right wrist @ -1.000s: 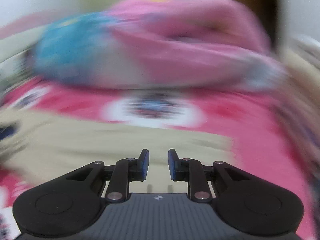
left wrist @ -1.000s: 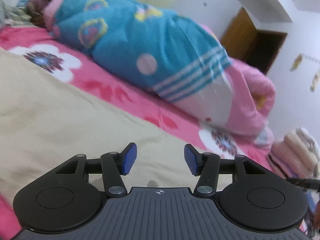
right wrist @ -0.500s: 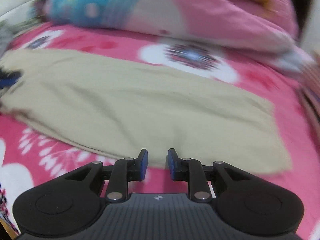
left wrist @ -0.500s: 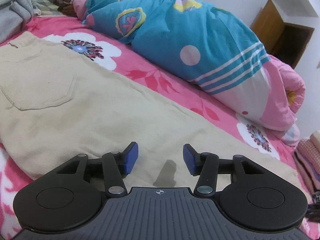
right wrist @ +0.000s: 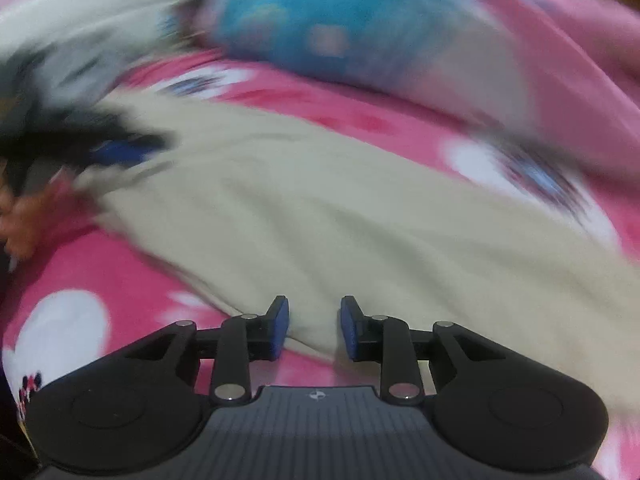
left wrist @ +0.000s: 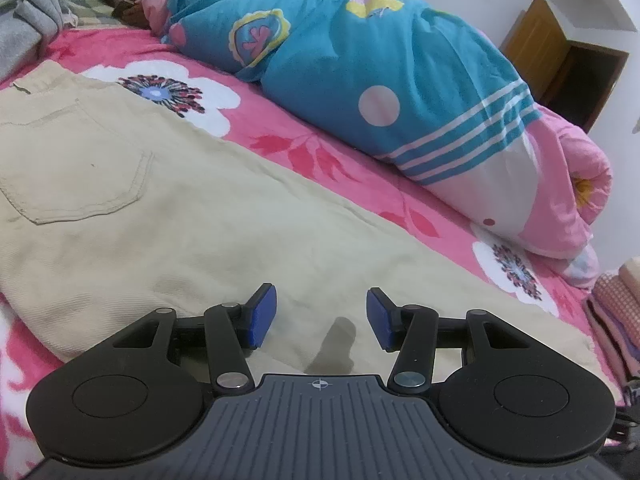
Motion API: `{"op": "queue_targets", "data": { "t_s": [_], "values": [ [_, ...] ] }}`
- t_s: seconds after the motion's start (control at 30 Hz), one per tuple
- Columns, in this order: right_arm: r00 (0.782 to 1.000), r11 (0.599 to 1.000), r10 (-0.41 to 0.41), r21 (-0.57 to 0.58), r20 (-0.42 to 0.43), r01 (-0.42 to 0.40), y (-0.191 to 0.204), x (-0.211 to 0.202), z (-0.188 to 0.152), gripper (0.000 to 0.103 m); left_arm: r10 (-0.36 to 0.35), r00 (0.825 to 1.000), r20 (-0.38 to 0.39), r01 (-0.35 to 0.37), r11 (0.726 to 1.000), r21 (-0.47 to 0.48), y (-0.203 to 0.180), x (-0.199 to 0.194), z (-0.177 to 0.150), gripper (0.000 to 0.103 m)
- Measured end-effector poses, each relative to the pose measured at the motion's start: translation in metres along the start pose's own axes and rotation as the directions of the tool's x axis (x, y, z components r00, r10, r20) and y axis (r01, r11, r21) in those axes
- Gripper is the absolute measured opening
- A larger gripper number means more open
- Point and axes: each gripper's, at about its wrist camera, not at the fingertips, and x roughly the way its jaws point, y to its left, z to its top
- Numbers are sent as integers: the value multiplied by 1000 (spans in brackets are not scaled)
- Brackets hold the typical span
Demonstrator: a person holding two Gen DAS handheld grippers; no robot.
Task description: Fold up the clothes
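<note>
Your left claw (left wrist: 321, 317): half-spread, empty, above one beige trousers (left wrist: 168, 216). Your right claw (right wrist: 313, 328): jaws opening, empty, at the trousers' near edge. One bed (left wrist: 340, 168); one rolled quilt (left wrist: 360, 60) beyond the trousers.

The trousers (left wrist: 168, 216) are plain beige, stitched in the same tone around the back pocket, with a dark smudge near the lower middle of the left wrist frame. Under them the bed cover (left wrist: 328, 160) is hot pink, printed with red leaves and big white flowers with dark blue-and-maroon centres. The rolled quilt (left wrist: 360, 60) along the top is teal with pale pink dots, yellow-edged medallions and white stripes, its end turning white and pink. A grey garment (left wrist: 24, 20) sits in the upper left corner. Both the left gripper (left wrist: 322, 316) and the right gripper (right wrist: 314, 328) are black with blue pads.
</note>
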Motion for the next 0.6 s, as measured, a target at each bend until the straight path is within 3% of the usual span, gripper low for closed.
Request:
{"op": "queue_targets", "data": {
  "t_s": [0.07,0.13,0.27,0.4,0.47,0.57,0.6],
  "values": [
    [995,993,-97,60,-22,99,-32,-19,-14,28,4,1000,0,-4,1000,6,-1,1,0,50],
    [976,974,-209,80,-67,214,-59,-36,-28,29,11,1000,3,-11,1000,15,-3,1,-1,50],
    [946,920,-320,219,-55,324,-90,-67,-39,30,21,1000,11,-21,999,29,-5,1,-2,50],
    [961,937,-253,277,109,215,-87,-71,-25,30,50,998,27,-51,997,65,-11,3,-5,50],
    [970,953,-189,268,151,144,-85,-55,-18,30,57,998,33,-59,995,77,-12,3,-6,50],
    [983,940,-158,318,91,122,-105,-20,-18,28,60,998,35,-63,995,82,-13,3,-6,50],
    [984,929,-154,352,86,115,-117,-16,-24,22,59,998,34,-61,995,78,-13,3,-5,50]
  ]
}}
